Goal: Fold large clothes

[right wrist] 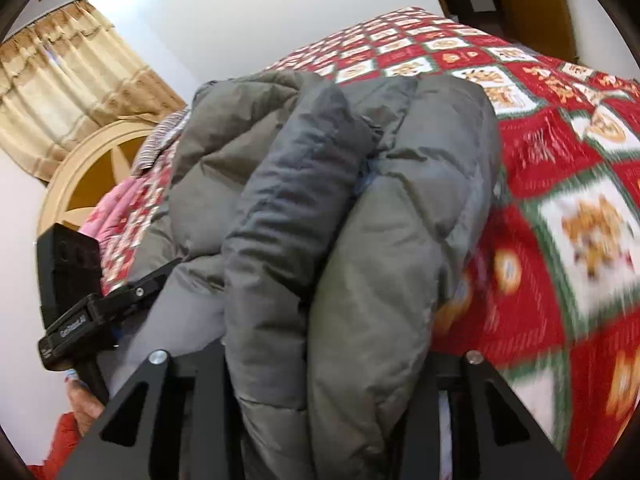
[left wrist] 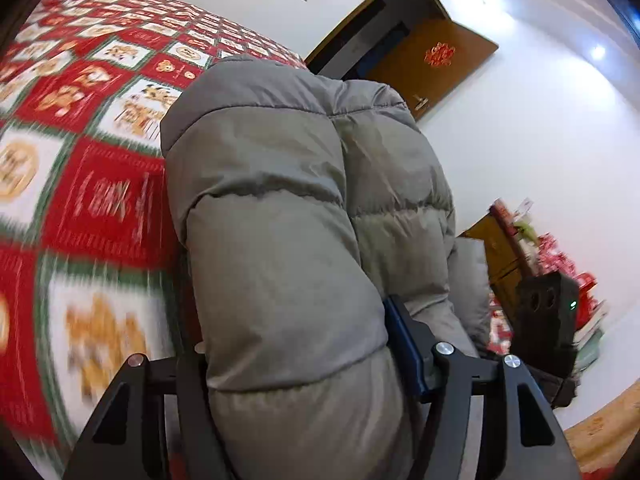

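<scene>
Both hand-held grippers are clamped on the same grey puffer jacket [left wrist: 296,216]. Nearest the left wrist camera, the left gripper [left wrist: 304,364] has a thick quilted roll of the jacket bulging up between its black jaws, with the blue pad of one finger [left wrist: 404,344] pressed into the padding. Seen from the right wrist camera, the right gripper [right wrist: 320,368] pinches several bunched folds of the jacket between its jaws, the fabric filling the gap completely; its fingertips are buried in the cloth. At the left edge of that view the left gripper's black body shows, with a person's hand [right wrist: 86,404] and a red sleeve [right wrist: 60,440] below it. The jacket is bundled and lifted at its near end, its far part lying on the bed [left wrist: 80,128], which is covered with a red, white and green patchwork quilt [right wrist: 568,184], blurred in the foreground. Beyond the bed stand a cream round-topped headboard [right wrist: 76,168] and tan curtains [right wrist: 68,76]. Farther off in the left view, a brown door [left wrist: 432,64] with a red ornament stands open against the white wall [left wrist: 540,152].
</scene>
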